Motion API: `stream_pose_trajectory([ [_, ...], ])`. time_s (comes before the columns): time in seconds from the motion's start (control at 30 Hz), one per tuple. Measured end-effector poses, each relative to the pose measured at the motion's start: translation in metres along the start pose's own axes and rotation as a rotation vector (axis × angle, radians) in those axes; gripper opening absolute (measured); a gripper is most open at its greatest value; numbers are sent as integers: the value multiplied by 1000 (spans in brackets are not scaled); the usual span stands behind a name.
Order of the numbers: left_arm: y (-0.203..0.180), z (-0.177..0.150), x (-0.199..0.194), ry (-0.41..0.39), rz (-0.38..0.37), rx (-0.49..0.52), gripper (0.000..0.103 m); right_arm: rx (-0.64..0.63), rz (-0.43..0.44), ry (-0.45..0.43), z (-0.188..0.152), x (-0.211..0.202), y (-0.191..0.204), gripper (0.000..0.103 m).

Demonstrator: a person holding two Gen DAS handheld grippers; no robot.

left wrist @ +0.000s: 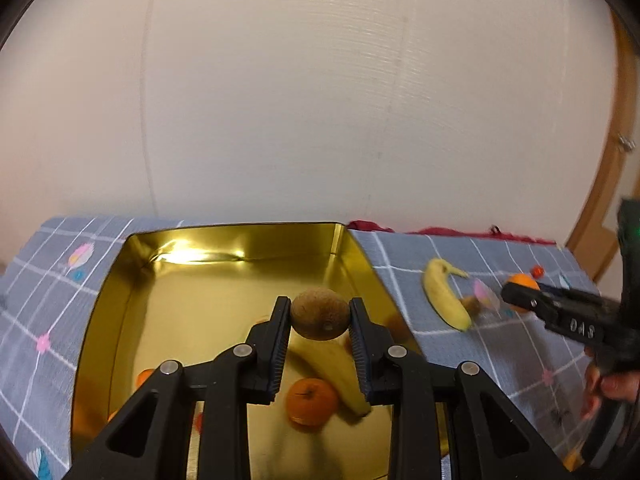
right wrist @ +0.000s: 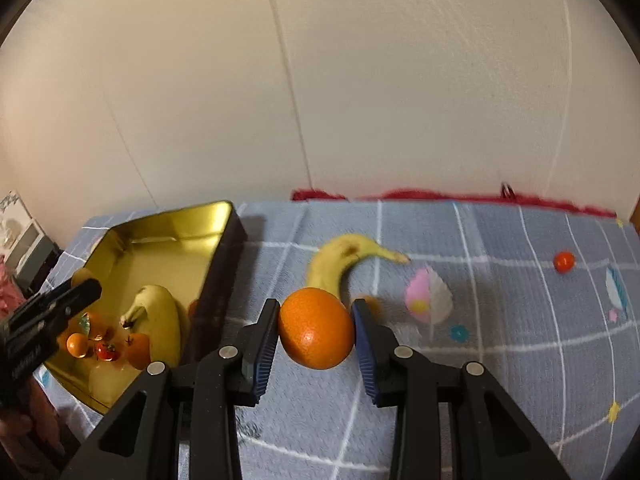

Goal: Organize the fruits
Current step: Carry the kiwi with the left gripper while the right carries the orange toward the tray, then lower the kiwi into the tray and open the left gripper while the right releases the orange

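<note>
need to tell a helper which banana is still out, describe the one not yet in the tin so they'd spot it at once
Start at the gold tin on the grey checked tablecloth. To the tin's right, the loose banana lies on the cloth, just beyond the orange held in the right hand-held gripper. Unlike the banana in the tin, it rests on fabric.

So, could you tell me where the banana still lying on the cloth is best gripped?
Grip the banana across its thick middle, coming from above with the fingers spanning its width; it lies flat and curved, and its stem tapers too thin.
</note>
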State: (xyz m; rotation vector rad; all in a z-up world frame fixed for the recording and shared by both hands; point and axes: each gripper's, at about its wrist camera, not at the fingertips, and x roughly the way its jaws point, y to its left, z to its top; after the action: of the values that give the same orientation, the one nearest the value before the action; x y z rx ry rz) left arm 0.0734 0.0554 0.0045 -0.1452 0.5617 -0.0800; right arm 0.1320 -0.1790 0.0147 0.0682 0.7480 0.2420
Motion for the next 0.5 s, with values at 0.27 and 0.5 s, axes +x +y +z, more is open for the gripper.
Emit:
stream_pose_trajectory([
  [0.27, 35, -5, -1, -1, 75, -52, 29, -41, 95, -4, 5, 12, 27, 37],
  [0.5, 52, -17, 15, 81, 64, -80, 30, -59, 163, -28, 10, 12, 50, 37],
])
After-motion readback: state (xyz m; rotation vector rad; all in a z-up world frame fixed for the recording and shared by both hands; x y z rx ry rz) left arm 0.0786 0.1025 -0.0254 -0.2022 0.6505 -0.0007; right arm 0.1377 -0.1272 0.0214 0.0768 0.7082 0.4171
